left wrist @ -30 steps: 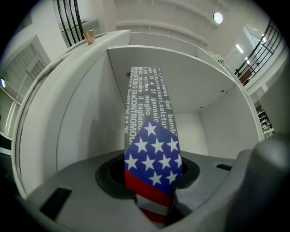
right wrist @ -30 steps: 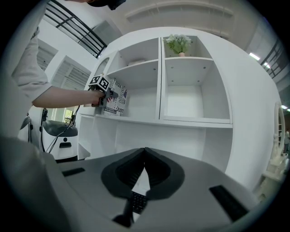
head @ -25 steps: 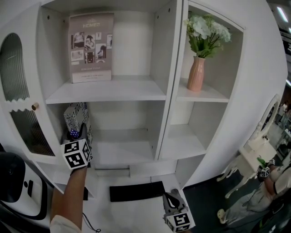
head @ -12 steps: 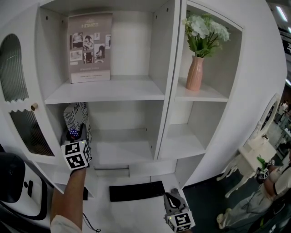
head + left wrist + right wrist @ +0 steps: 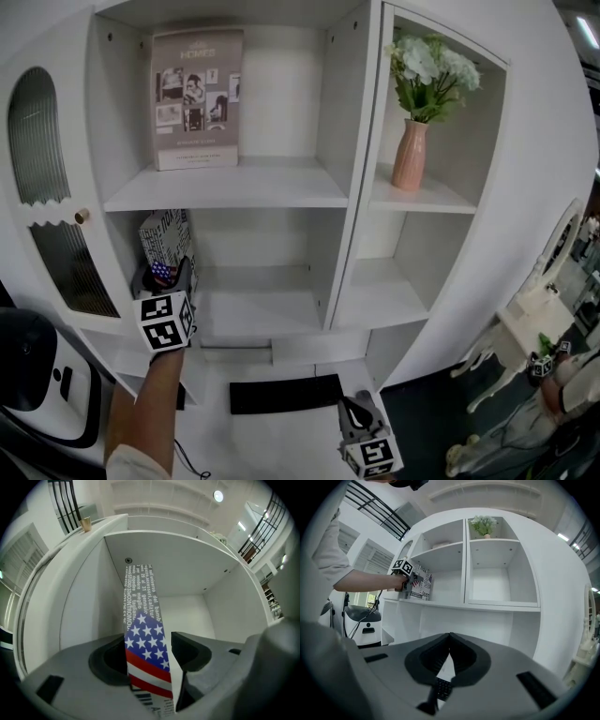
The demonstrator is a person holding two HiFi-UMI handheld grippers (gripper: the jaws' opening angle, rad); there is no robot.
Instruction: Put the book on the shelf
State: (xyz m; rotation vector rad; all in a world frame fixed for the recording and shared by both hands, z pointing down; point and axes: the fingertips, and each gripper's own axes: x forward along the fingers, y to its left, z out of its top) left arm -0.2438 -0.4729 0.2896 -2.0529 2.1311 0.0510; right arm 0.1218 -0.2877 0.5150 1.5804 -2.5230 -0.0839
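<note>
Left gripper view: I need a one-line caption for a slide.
Left gripper, jaws just opening, straddles the flag-printed book standing in the white shelf.

my left gripper [image 5: 172, 274] just let its jaws swing wide open; the book [image 5: 160, 236] is still between them on the shelf [image 5: 253, 309] but isn't pinched anymore

Home-style showroom, prob. White shelf unit [image 5: 225, 192] w/ flower vase [image 5: 410, 155], carved white furniture [image 5: 527, 323] beside. Railings [image 5: 65, 503] up high.
</note>
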